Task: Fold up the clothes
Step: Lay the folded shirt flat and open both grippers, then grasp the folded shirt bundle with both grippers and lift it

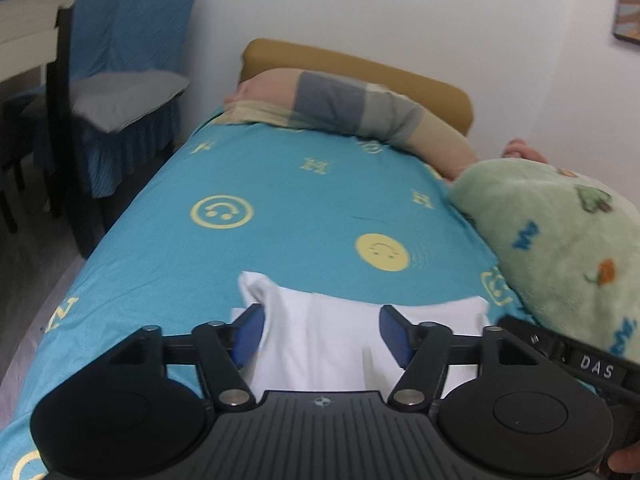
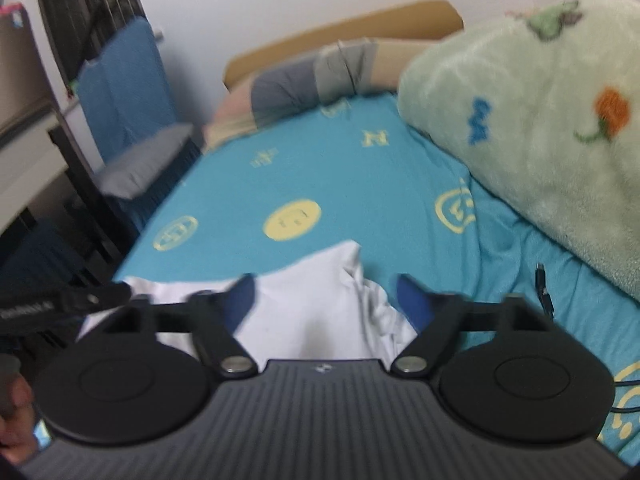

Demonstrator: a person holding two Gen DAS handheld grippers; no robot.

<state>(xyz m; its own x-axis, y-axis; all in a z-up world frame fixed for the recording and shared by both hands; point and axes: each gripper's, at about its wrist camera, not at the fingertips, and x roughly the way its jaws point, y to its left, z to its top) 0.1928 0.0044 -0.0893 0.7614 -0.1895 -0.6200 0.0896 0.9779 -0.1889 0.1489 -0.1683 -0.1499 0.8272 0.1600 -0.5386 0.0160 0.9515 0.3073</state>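
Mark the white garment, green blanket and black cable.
white garment [image 1: 320, 340], left wrist view, flat middle panel.
green blanket [image 2: 540, 128], right wrist view, fleece front face.
black cable [image 2: 545, 292], right wrist view, plug end.

Both tongs are spread wide: the left tongs [image 1: 322, 334] sit level, the right tongs [image 2: 326, 304] likewise, their blue pads [image 2: 240, 300] well apart

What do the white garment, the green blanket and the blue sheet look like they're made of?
The white garment looks like thin matte cotton knit: it creases softly and lies limp. The green blanket seems a plush fleece, its surface fuzzy and thick. The blue sheet appears to be a smooth woven or jersey fabric with a slight sheen and printed yellow smiley faces. All are judged by look alone.
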